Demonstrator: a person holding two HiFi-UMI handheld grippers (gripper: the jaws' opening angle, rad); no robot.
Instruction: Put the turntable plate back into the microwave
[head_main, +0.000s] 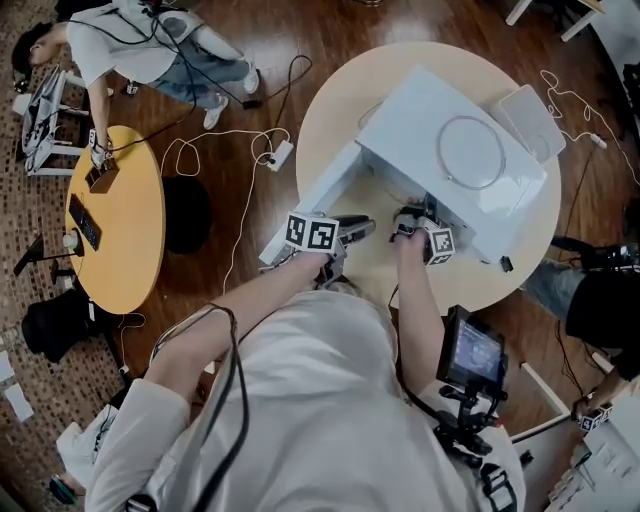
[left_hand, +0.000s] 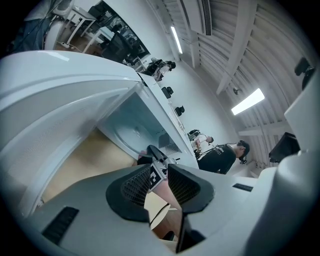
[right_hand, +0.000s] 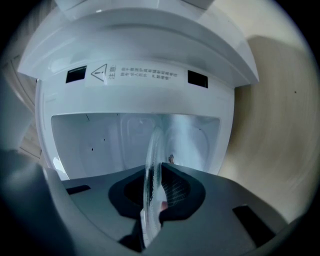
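- My right gripper (right_hand: 157, 172) is clamped tight on the rim of the turntable plate (right_hand: 152, 165). From its own view the glass runs edge-on between the pads, and the far side already pokes into the microwave (head_main: 440, 170) cavity (right_hand: 115, 140).
- I reckon pinching the rim is just the practical way to do it: the glass is thin and slick, and an edge grip lets me slide it through the opening without a jaw underneath getting in the way.
- The plate isn't seated yet; I can't make out the hub or roller on the cavity floor from here.
- My left gripper (left_hand: 161, 175) has its jaws apart with nothing between them. It's parked by the open door (head_main: 315, 190), probably to keep it swung out of the way, though I can't see it touching.
- The microwave sits on the round table (head_main: 330, 110), door facing me, so both hands reach in easily.
- Writing: there's a warning label (right_hand: 132, 74) with a triangle symbol above the opening, but the lines of print are too small to read. No brand visible anywhere.
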